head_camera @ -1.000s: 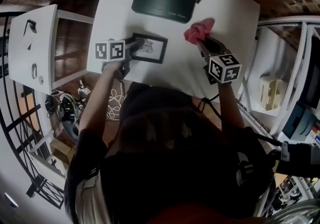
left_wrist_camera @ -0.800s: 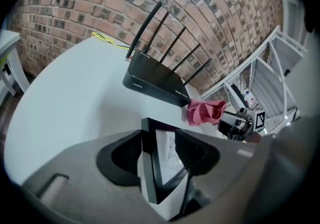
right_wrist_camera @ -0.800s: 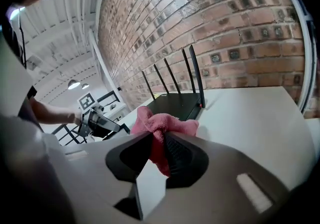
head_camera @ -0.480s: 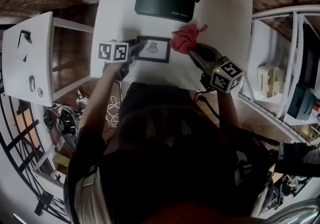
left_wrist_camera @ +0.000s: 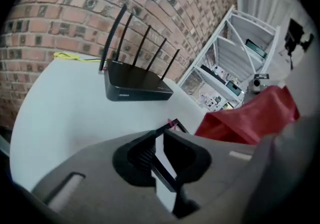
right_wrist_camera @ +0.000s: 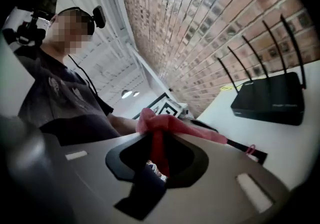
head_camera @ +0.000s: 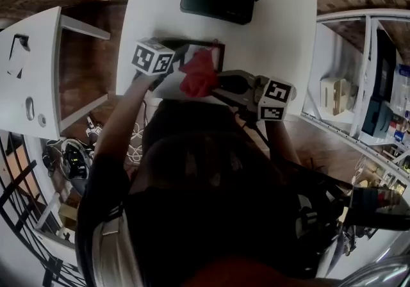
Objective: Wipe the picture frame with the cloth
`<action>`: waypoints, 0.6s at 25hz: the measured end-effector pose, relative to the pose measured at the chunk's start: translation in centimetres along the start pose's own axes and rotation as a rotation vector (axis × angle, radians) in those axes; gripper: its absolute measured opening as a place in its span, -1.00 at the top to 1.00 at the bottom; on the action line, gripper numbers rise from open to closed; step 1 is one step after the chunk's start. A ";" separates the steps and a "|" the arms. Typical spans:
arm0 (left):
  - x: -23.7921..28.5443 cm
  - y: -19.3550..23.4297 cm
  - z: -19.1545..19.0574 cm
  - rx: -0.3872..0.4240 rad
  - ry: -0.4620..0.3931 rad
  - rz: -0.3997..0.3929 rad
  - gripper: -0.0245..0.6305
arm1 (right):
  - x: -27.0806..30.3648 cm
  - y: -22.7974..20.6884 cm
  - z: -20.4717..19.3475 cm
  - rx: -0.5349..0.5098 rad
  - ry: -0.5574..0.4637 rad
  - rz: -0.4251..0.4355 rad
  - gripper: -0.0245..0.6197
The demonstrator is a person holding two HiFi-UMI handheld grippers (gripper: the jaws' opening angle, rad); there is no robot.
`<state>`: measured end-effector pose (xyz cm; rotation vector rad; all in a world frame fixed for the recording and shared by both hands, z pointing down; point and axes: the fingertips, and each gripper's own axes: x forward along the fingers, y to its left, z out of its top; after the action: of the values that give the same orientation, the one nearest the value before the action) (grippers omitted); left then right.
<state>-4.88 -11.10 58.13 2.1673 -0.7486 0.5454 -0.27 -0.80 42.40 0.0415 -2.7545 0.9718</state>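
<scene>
Looking down in head view: left hand-held gripper (head_camera: 174, 61) clamped on left end of picture frame (head_camera: 206, 44), jaws just closing on it. Frame looks tipped up off bench (head_camera: 282, 29). Right hand-held gripper (head_camera: 215, 81) pinches red cloth (head_camera: 198, 73). Cloth sits over frame front.

Left gripper view: thin black frame edge between jaws, cloth close at right.

Right gripper view: cloth squeezed in jaws, frame just past it, long side running left to right. Wipe probably goes that way.

Black picture frame (head_camera: 206, 47) is tilting up; red cloth (head_camera: 197, 74) is bunching in front of it.
The thin, dark-bordered frame with a pale face is standing raised at an angle near the front edge of the table (head_camera: 282, 29). The crumpled cloth is covering its lower middle; contact is not showing clearly.
</scene>
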 end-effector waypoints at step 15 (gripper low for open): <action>1.2 -1.4 -0.2 0.075 -0.042 -0.212 0.92 | 7.6 -10.2 -8.2 -0.261 0.351 -0.398 0.69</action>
<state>-3.09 -10.67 58.25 2.2999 -0.5190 0.4250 -5.03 -3.33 56.54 0.3284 -2.3944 0.4617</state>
